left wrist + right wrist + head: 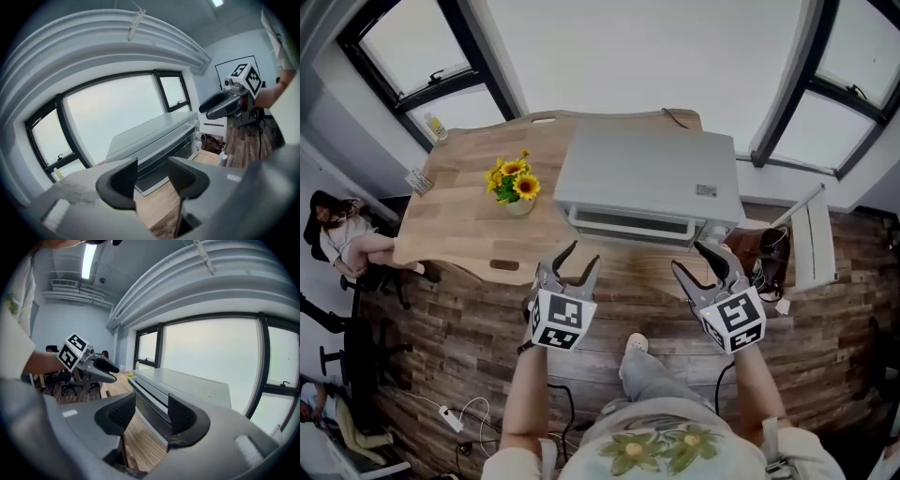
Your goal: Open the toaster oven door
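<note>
While both tools hang in the lower middle of the head view, short of the table's near edge, we see the toaster oven (647, 183) on the right part of the wooden table (459, 216), in the upper middle of the frame, its front turned toward us; its door (630, 225) is shut, flat against the front, and neither tool touches it. Our left gripper (583, 255) is below the left half of the oven's front, jaws apart with nothing between them; our right gripper (690, 257) is below the oven's right corner, jaws likewise apart and empty.

In the left gripper view the dark ribbed pads (125, 177) stand open at the bottom centre; the oven fills the middle of the frame above the gap, apart from them, and the right gripper shows at the upper right. In the right gripper view the pads (123, 412) stand open in the same way at the bottom centre; the oven's front runs behind the gap and off to the right without contact, and the left gripper shows at the middle left.

A small pot of yellow flowers (514, 183) stands on the table just left of the oven; a white radiator (811, 239) leans at the right of the head view; a person (337, 234) sits at the left edge; the wooden floor (441, 328) spreads across the bottom.
</note>
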Demonstrator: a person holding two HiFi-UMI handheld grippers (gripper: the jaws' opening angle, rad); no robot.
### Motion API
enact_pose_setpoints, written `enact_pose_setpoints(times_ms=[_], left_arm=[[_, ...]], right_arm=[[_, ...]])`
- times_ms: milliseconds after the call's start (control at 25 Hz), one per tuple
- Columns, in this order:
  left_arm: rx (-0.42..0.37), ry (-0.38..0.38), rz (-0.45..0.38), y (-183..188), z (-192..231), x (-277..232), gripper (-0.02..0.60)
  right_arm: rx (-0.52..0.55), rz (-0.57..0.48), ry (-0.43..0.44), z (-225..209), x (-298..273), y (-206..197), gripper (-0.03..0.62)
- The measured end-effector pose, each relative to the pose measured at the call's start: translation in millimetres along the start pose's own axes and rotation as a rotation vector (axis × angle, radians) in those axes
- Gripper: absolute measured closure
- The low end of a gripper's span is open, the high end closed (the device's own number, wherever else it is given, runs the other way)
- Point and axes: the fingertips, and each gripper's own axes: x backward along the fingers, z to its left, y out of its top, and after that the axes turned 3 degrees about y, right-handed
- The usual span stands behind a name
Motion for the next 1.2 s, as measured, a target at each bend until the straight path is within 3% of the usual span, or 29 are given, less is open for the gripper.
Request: enact_pose_setpoints(times_ms=[400,600,840,1200], left_arm=[[-0.379,-0.100,0.068,-1,-2,-41,0.390],[-0.467,-0.172,0.094,0,-7,-58,0.390],[-0.544,-0.254,0.182,-16,-4,-71,0.390],[-0.590,-0.238,0.208,-20,4,-87,0.398]], right_arm=[[0.198,0.176,0.063,-1,-38,-13,0.390],[0.269,0.256,0.082,-6,-53,-23,0.390],[0.345,0.376,0.114,-10,-63,-41,0.391],[0.395,0.412,0.072,-16,-70,-49,0.444]])
